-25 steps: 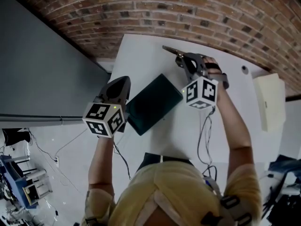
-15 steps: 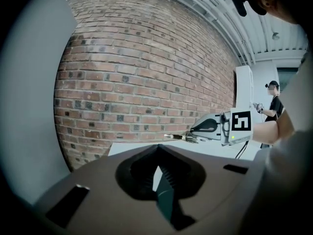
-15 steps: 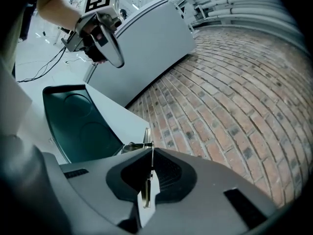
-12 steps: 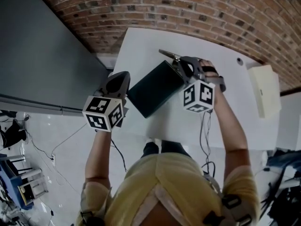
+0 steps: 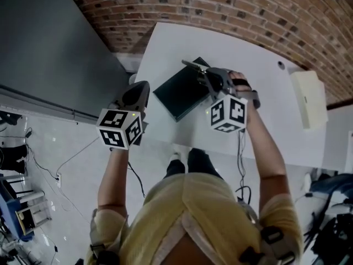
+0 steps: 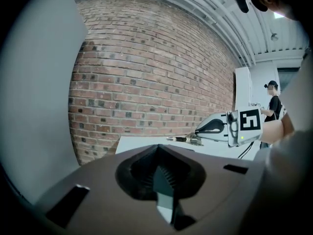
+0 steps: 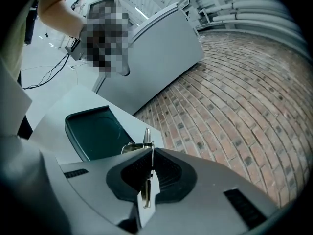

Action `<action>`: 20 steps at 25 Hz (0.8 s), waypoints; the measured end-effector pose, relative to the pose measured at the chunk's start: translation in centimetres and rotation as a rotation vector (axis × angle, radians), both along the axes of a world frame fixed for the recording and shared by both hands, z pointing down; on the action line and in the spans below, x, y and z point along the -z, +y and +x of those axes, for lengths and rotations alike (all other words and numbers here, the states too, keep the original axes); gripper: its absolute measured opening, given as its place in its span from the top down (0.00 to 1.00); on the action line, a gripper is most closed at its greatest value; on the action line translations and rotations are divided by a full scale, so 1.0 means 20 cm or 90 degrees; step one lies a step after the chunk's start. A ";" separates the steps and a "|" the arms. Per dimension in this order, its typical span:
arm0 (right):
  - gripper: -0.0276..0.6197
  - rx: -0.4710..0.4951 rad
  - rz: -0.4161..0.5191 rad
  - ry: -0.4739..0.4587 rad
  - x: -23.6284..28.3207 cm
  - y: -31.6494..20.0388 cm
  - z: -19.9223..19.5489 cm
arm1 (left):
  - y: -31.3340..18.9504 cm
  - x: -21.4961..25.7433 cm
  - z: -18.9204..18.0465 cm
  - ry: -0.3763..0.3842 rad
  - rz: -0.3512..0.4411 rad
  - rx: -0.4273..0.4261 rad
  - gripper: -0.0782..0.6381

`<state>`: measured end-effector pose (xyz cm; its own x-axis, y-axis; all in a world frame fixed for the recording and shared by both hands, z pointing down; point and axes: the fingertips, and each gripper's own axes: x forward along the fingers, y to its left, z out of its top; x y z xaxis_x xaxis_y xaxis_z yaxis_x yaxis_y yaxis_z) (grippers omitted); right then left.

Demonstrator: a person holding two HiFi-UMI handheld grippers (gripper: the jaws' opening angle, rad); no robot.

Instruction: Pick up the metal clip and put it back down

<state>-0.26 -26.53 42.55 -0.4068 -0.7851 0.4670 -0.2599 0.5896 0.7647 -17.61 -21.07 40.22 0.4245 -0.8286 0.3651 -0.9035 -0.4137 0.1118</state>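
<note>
Already the metal clip [image 5: 191, 66] is lifted, pinched in the tightly closed right gripper [image 5: 205, 75] above the tray [image 5: 177, 97]; setting it down remains.

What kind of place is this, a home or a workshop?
Most likely a workshop or lab, not a home: a bare brick wall, exposed pipes along the ceiling, and a plain white table used as a workbench.
</note>
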 end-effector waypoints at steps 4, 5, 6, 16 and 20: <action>0.94 0.003 -0.010 -0.002 -0.03 0.09 -0.05 | 0.08 -0.04 -0.06 0.002 -0.005 0.008 0.89; 0.94 0.004 -0.012 -0.002 -0.03 0.11 -0.06 | 0.09 -0.05 -0.07 0.002 -0.007 0.010 0.89; 0.94 0.004 -0.015 -0.001 -0.04 0.13 -0.07 | 0.11 -0.05 -0.08 0.003 -0.008 0.012 0.89; 0.94 0.024 -0.034 -0.001 -0.13 0.30 -0.22 | 0.25 -0.13 -0.15 0.015 -0.022 0.024 0.89; 0.94 0.036 -0.043 -0.003 -0.16 0.37 -0.29 | 0.30 -0.16 -0.17 0.020 -0.028 0.029 0.89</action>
<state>-6.05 -19.14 45.78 -0.4515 -0.7276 0.5165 -0.2285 0.6538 0.7214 -21.09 -14.99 43.40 0.3984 -0.8305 0.3892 -0.9171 -0.3661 0.1577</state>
